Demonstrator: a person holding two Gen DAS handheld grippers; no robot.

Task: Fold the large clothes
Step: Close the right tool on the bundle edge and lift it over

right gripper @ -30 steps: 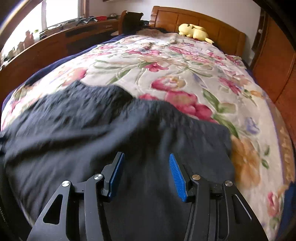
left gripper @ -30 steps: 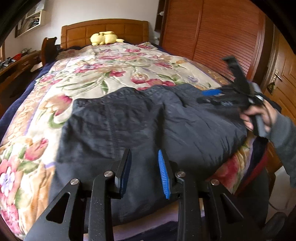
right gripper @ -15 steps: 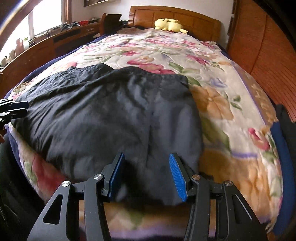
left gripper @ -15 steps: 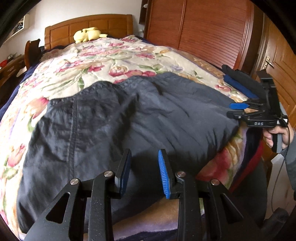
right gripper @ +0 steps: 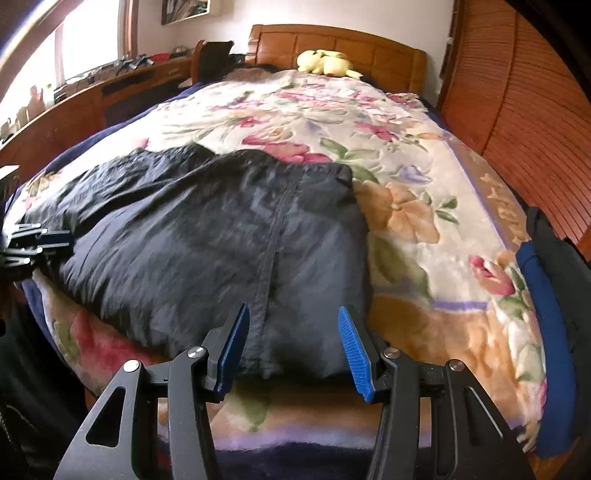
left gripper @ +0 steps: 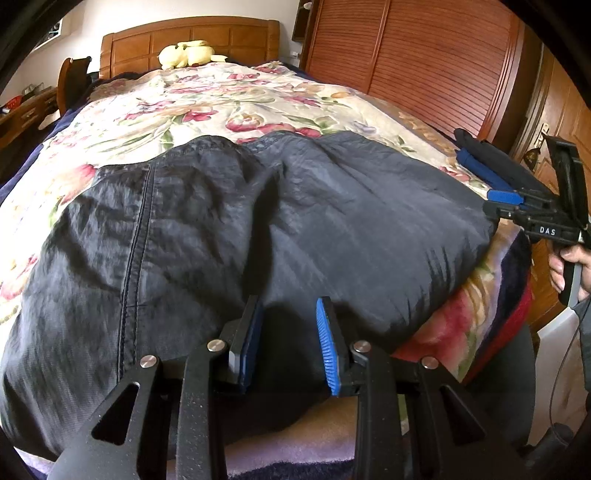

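Note:
A large dark navy garment [left gripper: 258,229] lies spread across the foot of the bed on a floral blanket [left gripper: 221,99]; it also shows in the right wrist view [right gripper: 221,236]. My left gripper [left gripper: 288,343] is open and empty just above the garment's near edge. My right gripper [right gripper: 291,350] is open and empty at the garment's near corner. The right gripper also shows in the left wrist view [left gripper: 517,206] at the garment's right edge. The left gripper shows at the left edge of the right wrist view [right gripper: 33,247].
A yellow plush toy [left gripper: 188,53] sits by the wooden headboard [left gripper: 192,33]. A folded blue and black cloth [right gripper: 550,295] lies on the bed's right edge. A wooden wardrobe [left gripper: 424,62] stands on the right, a desk [right gripper: 92,96] on the left.
Both grippers have drawn back toward the foot of the bed. The right gripper has moved off the garment's middle to its near right corner. The garment lies still.

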